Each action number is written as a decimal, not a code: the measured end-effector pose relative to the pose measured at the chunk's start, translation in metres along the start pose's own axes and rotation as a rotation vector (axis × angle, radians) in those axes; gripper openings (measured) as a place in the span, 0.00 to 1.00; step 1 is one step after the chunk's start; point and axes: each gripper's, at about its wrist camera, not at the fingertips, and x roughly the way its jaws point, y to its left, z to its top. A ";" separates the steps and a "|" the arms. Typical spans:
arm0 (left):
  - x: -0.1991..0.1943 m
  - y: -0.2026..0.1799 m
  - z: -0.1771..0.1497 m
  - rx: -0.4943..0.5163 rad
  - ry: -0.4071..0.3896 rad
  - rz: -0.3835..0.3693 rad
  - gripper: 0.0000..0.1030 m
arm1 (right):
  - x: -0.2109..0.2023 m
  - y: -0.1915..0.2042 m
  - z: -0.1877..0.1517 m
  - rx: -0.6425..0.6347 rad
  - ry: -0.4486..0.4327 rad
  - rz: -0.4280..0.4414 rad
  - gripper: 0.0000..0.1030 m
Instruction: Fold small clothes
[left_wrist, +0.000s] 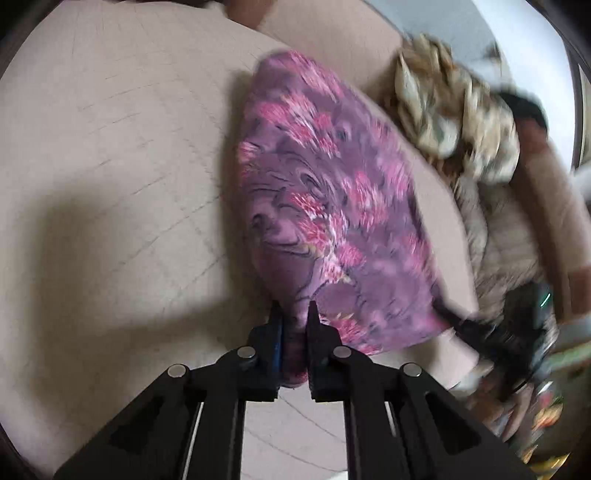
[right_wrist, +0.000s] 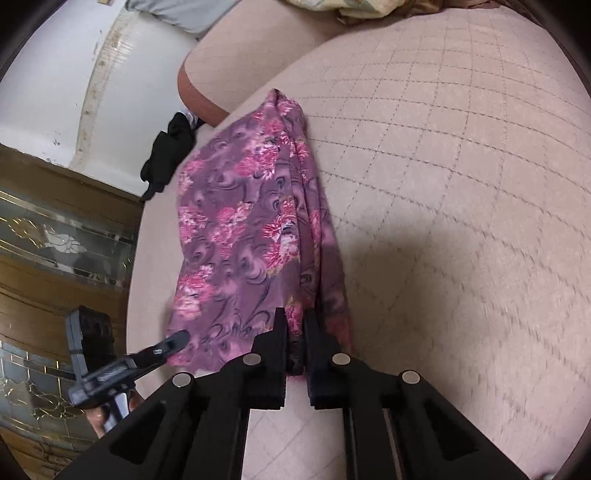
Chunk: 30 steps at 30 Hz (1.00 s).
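A purple garment with pink flowers (left_wrist: 325, 206) hangs between my two grippers above a beige quilted bed (left_wrist: 110, 147). My left gripper (left_wrist: 294, 314) is shut on one near corner of it. My right gripper (right_wrist: 295, 321) is shut on the other near corner; the garment (right_wrist: 243, 236) trails away from it, its far end resting on the bed (right_wrist: 461, 166). The left gripper (right_wrist: 173, 341) shows at lower left of the right wrist view, and the right gripper (left_wrist: 461, 325) at lower right of the left wrist view, blurred.
A crumpled pile of beige patterned clothes (left_wrist: 454, 122) lies at the bed's far right in the left wrist view. A black garment (right_wrist: 170, 155) hangs at the bed's edge. A wooden cabinet with glass panels (right_wrist: 55, 240) stands beside the bed, below a white wall (right_wrist: 55, 74).
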 end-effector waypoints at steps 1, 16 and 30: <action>-0.006 0.004 -0.004 -0.012 -0.016 0.002 0.09 | 0.001 -0.004 -0.005 0.007 0.003 -0.009 0.09; -0.010 0.015 -0.022 -0.002 -0.076 0.037 0.46 | 0.005 -0.019 0.004 0.049 -0.029 -0.066 0.75; 0.010 -0.003 -0.018 0.085 -0.072 0.101 0.11 | 0.039 0.011 0.006 -0.134 0.019 -0.187 0.11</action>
